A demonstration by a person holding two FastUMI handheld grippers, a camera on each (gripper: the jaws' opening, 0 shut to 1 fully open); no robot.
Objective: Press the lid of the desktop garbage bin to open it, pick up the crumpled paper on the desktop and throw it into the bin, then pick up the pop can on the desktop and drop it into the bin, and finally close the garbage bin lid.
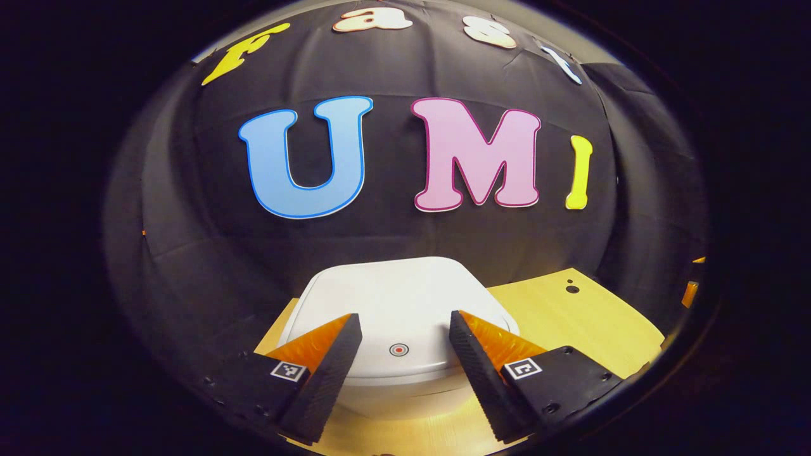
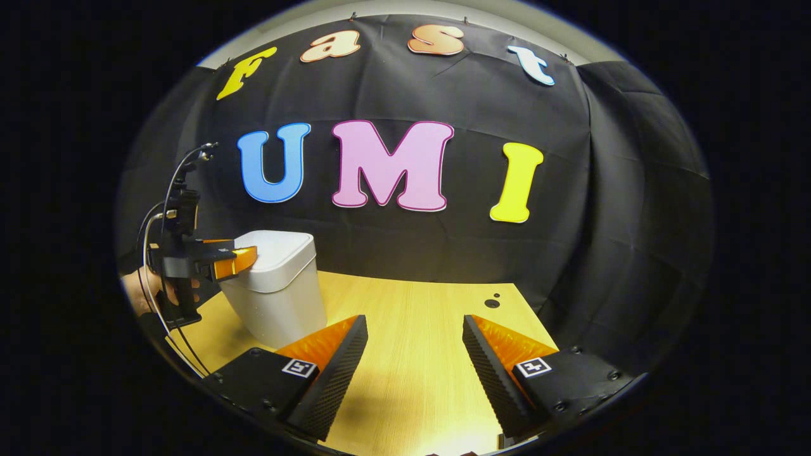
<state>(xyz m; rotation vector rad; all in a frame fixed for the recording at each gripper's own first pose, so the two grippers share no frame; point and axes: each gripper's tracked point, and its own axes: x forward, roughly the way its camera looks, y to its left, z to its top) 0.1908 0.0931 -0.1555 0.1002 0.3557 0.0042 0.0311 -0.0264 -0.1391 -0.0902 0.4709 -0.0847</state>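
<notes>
garbage bin (image 1: 398,329) sits near the tabletop's (image 2: 418,329) far left edge, close to the booth wall, lid (image 1: 393,297) down. left gripper (image 1: 405,345) hovers at its near rim, fingers apart around the round button (image 1: 398,349), not touching as far as i can tell. right gripper (image 2: 415,354) waits over bare wood mid tabletop, fingers apart, holding nothing. bin looks like light, stiff, smooth plastic; likely slides if shoved sideways, so press straight down on the button with one fingertip, no grasp needed.
</notes>
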